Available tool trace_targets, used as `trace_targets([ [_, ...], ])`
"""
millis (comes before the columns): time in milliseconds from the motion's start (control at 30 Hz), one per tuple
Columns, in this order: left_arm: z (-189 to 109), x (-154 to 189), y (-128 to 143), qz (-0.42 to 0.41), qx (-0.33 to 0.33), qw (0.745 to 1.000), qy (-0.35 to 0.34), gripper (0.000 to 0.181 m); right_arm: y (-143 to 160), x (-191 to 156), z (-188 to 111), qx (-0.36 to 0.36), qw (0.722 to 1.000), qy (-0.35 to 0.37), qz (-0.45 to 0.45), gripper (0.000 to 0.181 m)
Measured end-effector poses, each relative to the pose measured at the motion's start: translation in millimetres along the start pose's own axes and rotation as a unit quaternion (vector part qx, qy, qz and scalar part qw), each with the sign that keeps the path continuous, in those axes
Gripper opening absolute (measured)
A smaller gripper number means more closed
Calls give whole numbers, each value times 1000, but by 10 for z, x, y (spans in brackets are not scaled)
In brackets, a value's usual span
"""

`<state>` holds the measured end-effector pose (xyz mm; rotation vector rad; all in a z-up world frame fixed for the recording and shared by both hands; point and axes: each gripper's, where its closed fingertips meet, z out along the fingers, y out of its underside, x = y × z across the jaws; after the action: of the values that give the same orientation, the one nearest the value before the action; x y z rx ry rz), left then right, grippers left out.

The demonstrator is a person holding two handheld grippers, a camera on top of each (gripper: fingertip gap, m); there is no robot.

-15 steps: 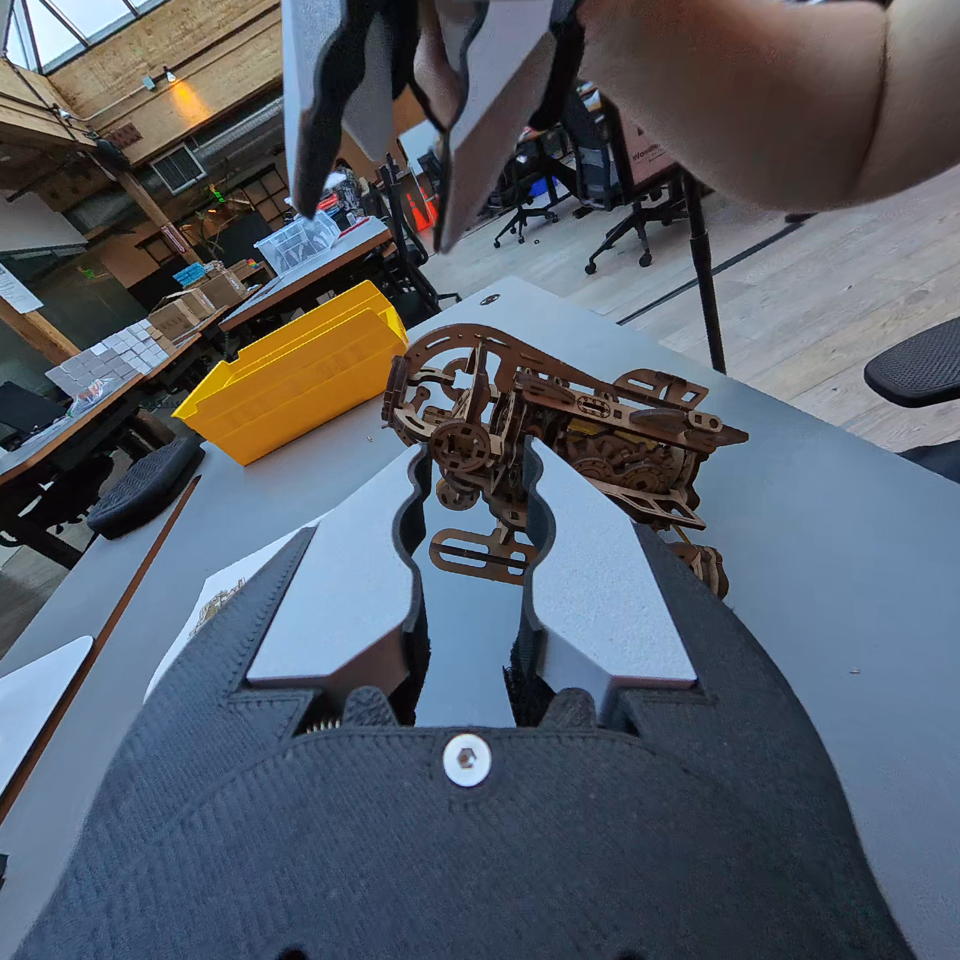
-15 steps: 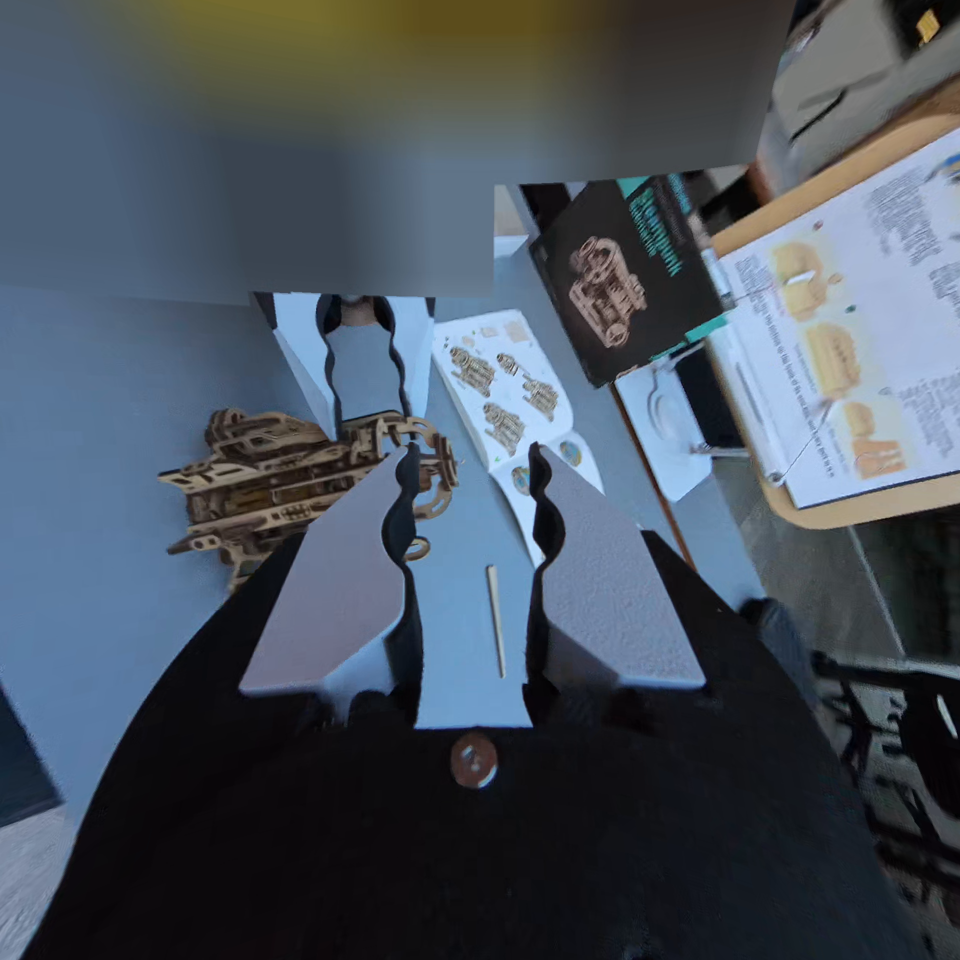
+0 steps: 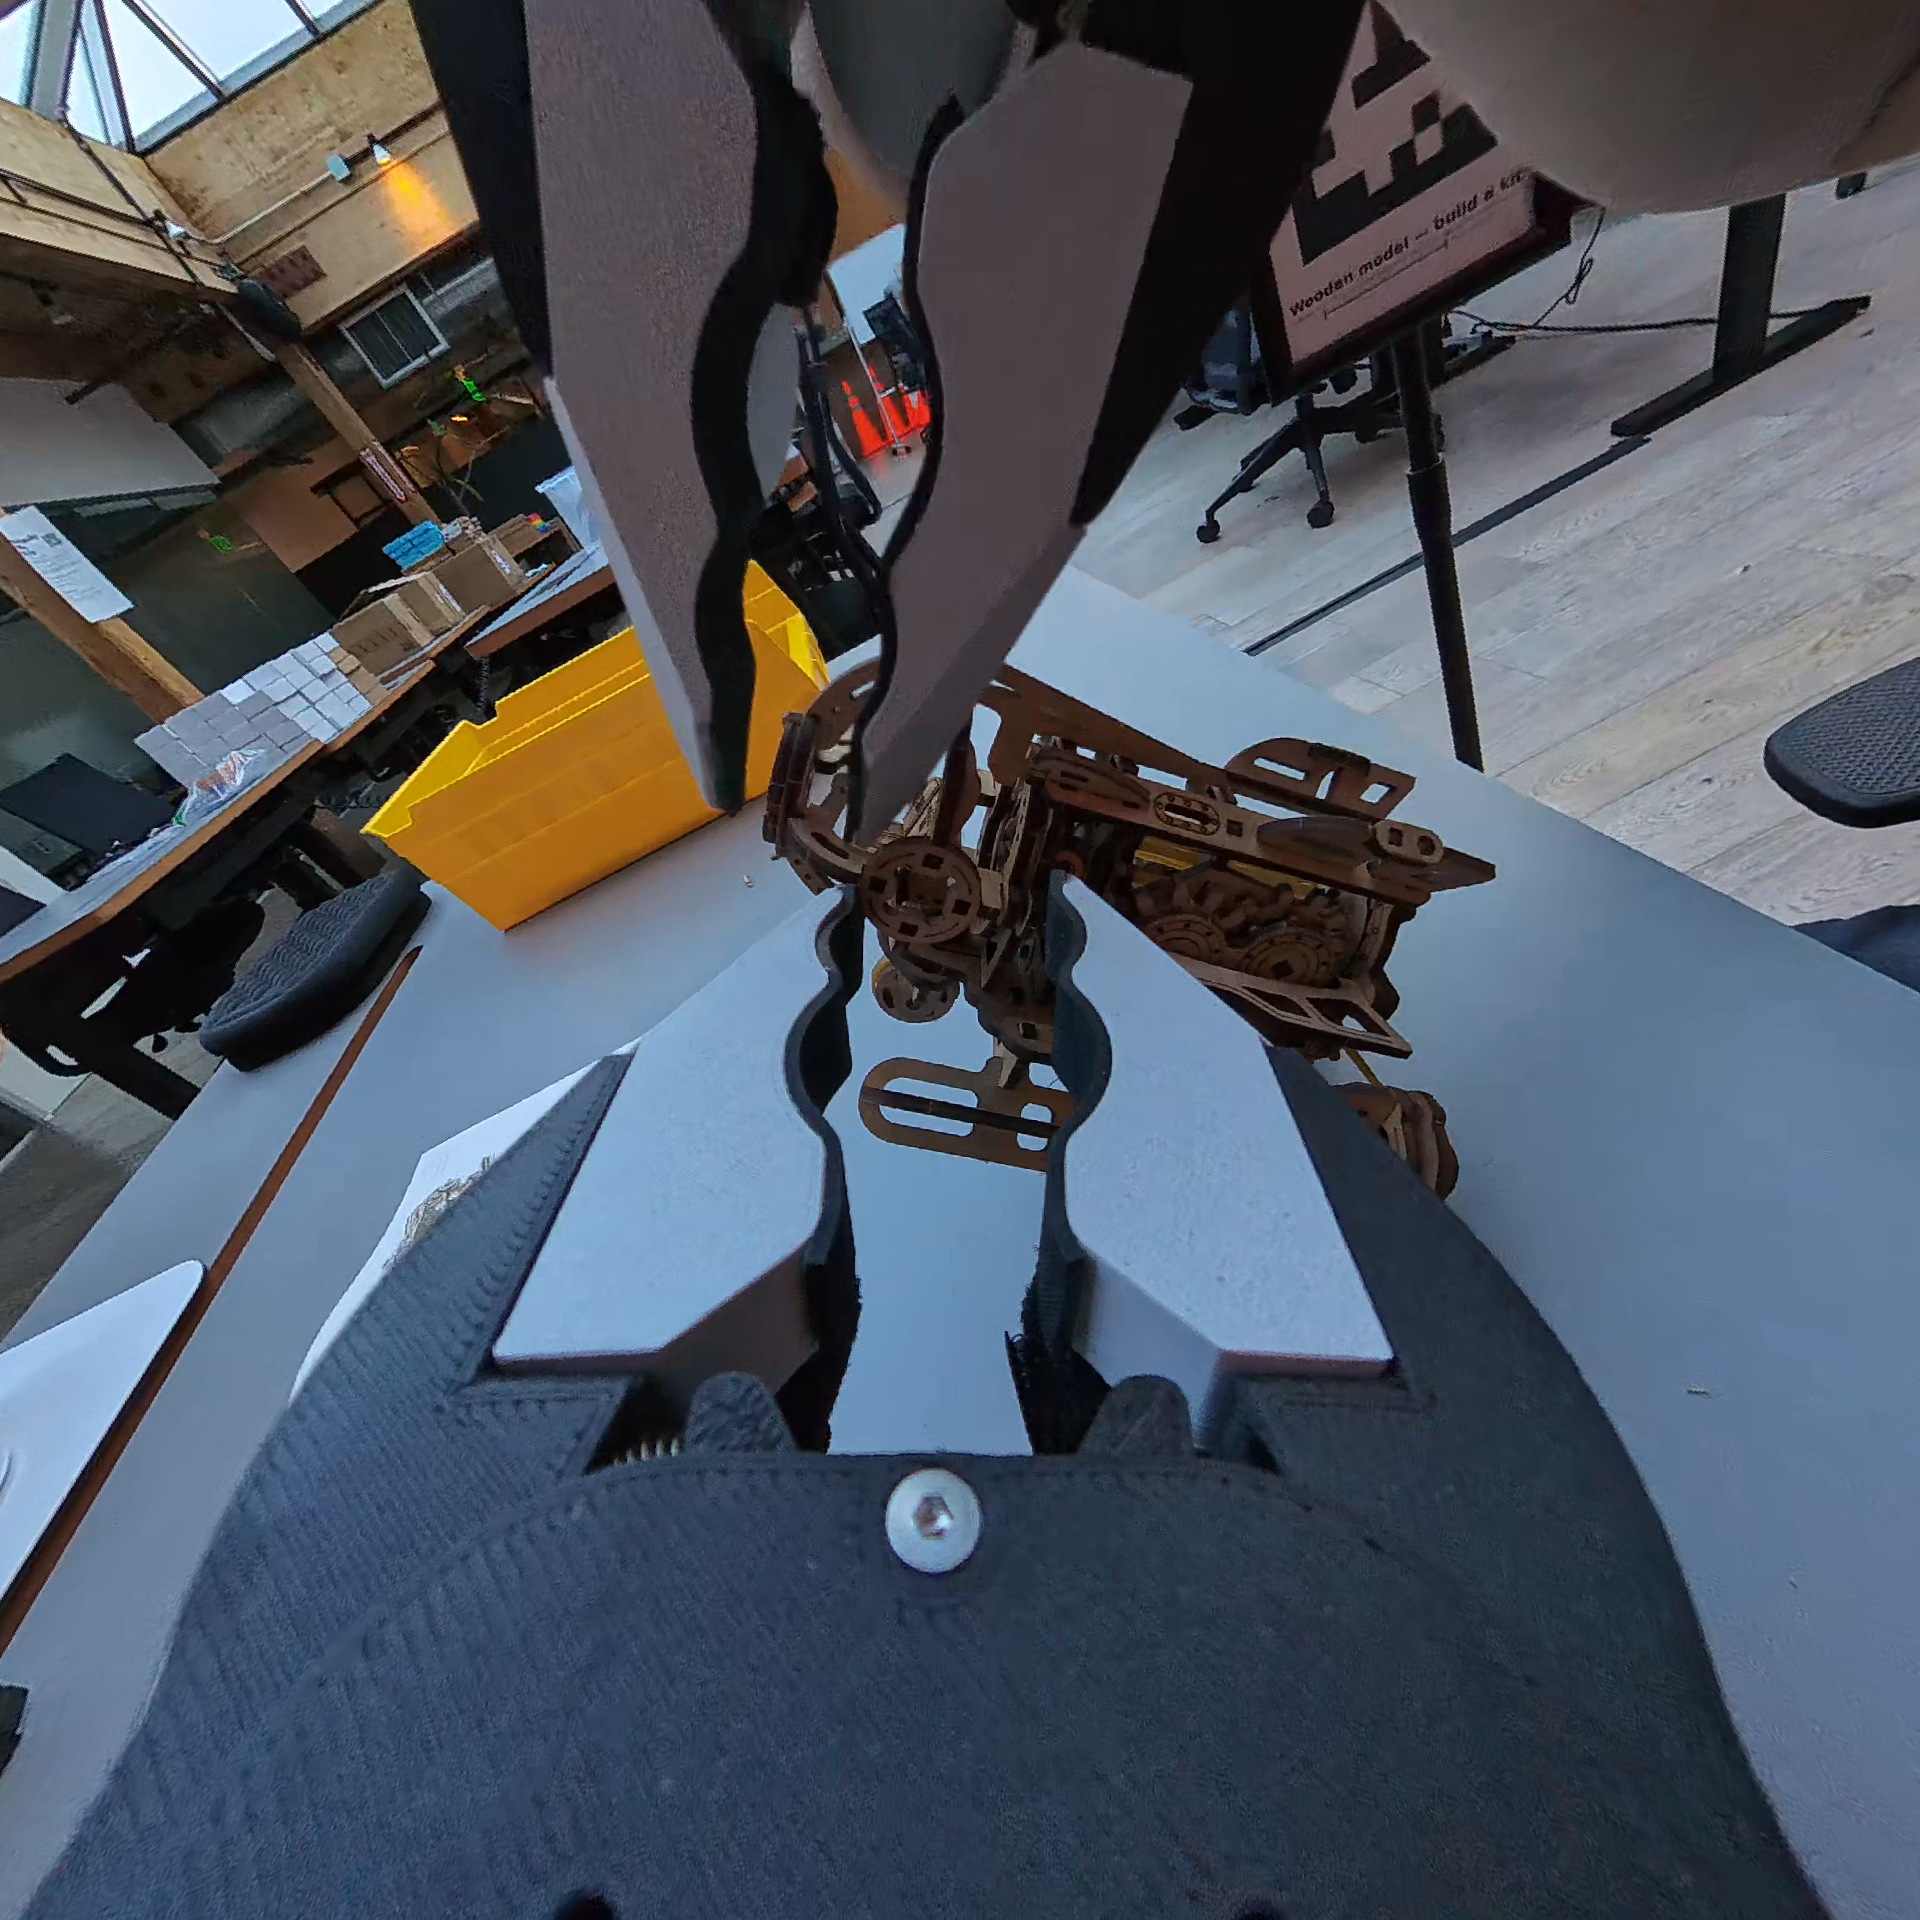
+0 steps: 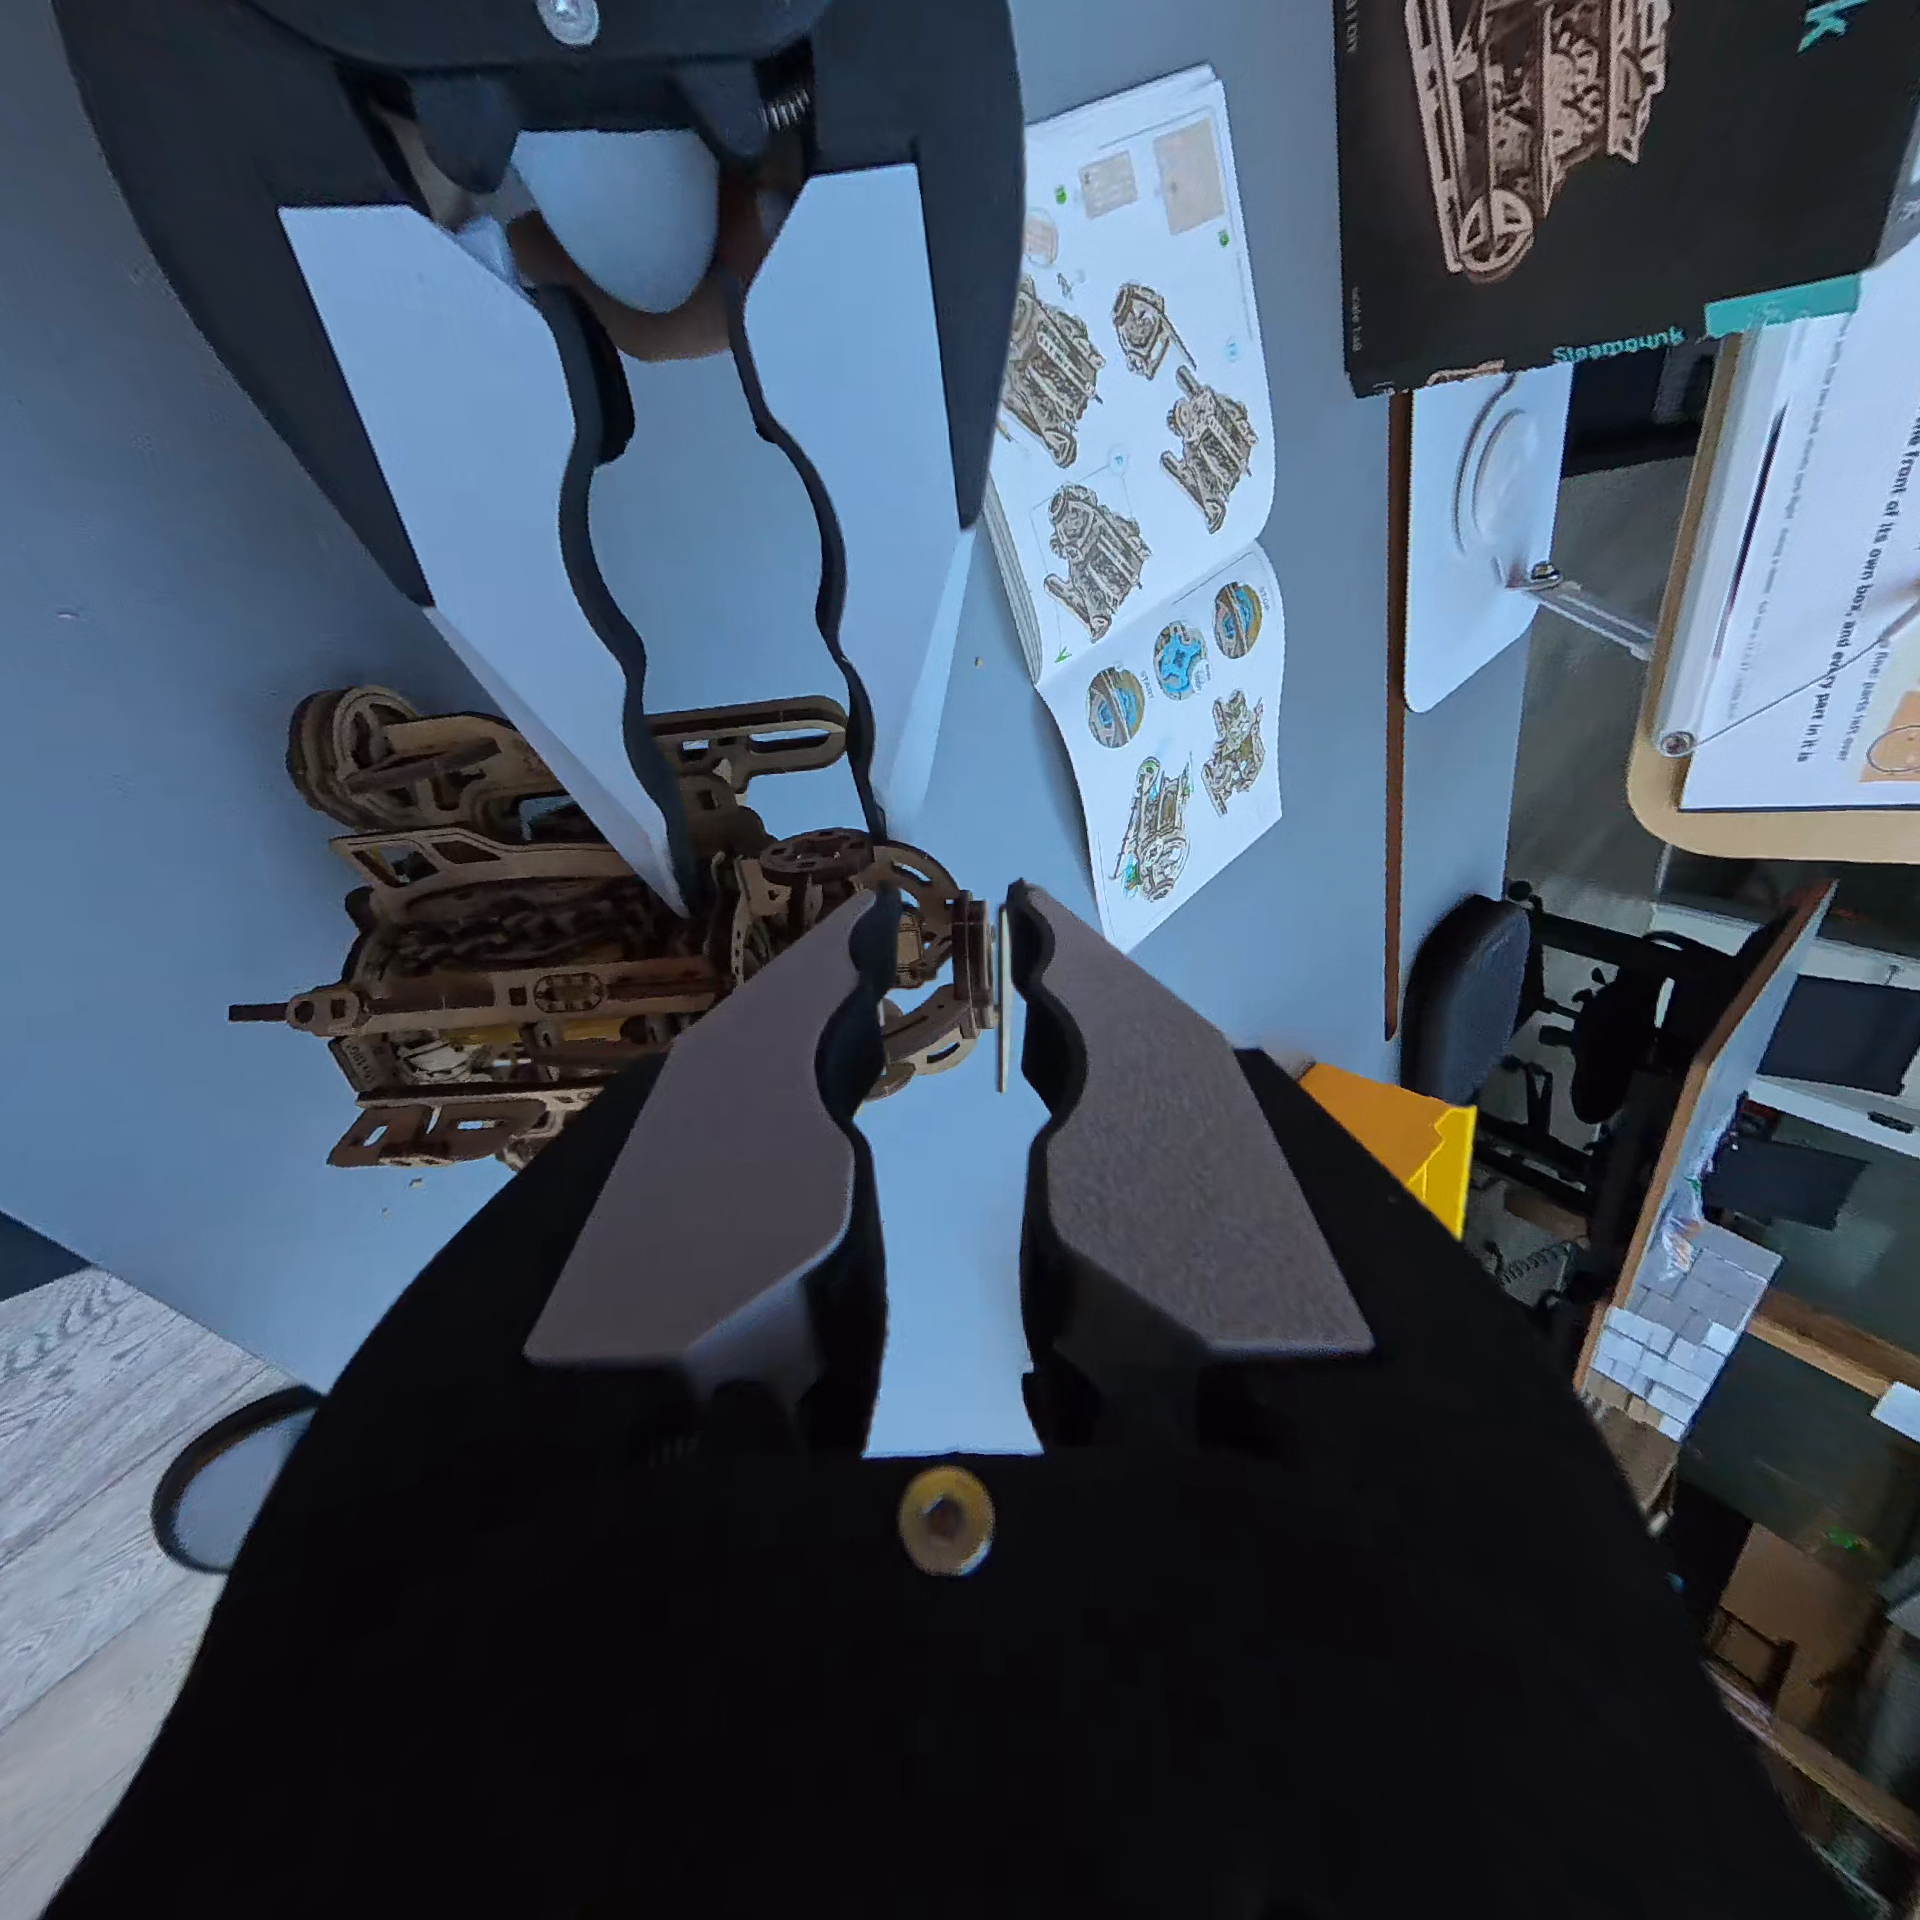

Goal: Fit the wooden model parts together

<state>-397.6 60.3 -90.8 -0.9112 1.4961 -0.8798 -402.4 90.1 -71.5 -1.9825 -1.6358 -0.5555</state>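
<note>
Left wrist view looks along a smooth grey bench (image 3: 1662, 1195) in a wide workshop with brick walls, skylights, pale plank flooring and office chairs. One brown laser-cut wooden model of gears and frames (image 3: 1132, 894) lies on its side near the middle of the bench, and one yellow plastic bin (image 3: 582, 779) sits just behind it at the far edge. Left tongs (image 3: 951, 914) reach in low and nearly level, jaws spread, their tips flanking a small spoked wheel of the model without clearly touching it. Right tongs (image 3: 795, 805) descend steeply from above, tips beside the model's curved end.

From the right wrist view, the right tongs (image 4: 945, 904) are parted too; a thin pale wooden stick (image 4: 1004, 997) stands along the inner face of one finger, though whether it is held or merely lies behind on the bench is hard to tell. One open instruction booklet (image 4: 1153, 520) and one dark box (image 4: 1621, 177) lie beyond.
</note>
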Motion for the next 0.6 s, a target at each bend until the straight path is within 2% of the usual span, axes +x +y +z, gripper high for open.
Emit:
trace_targets([
  [33,0,-4,7,-2,0,1000,0,33,15,10,20,-10,1000,6,-2,18],
  [467,5,-24,35,-16,-4,1000,0,33,98,38,111,-86,995,3,-49,12],
  [600,5,-27,43,-19,-8,1000,0,33,96,31,128,-89,994,-3,-59,10],
])
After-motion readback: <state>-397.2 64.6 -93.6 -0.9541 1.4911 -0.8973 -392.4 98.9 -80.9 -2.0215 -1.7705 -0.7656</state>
